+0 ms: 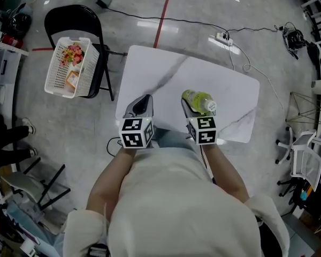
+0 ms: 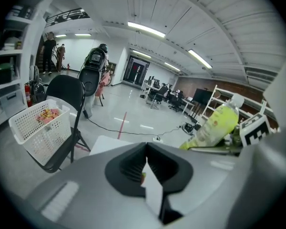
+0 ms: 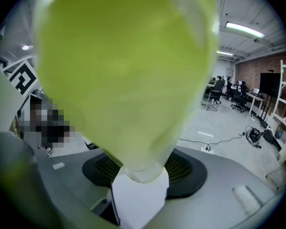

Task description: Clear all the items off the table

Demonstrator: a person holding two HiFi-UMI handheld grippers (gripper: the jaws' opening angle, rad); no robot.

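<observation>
— Where's the bottle?
— The yellow-green bottle is clamped in the right gripper, over the white table's six o'clock edge.
— And the left gripper?
— Jaws pressed together (at the bottle's nine o'clock). A basket rests on a chair at ten.

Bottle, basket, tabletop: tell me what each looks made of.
Bottle: clear glossy plastic, likely; yellow-green liquid shows through, white cap. Basket: white plastic, seemingly; moulded lattice walls. Tabletop: white with grey veins, marble-look, smooth; real stone or laminate unclear.
</observation>
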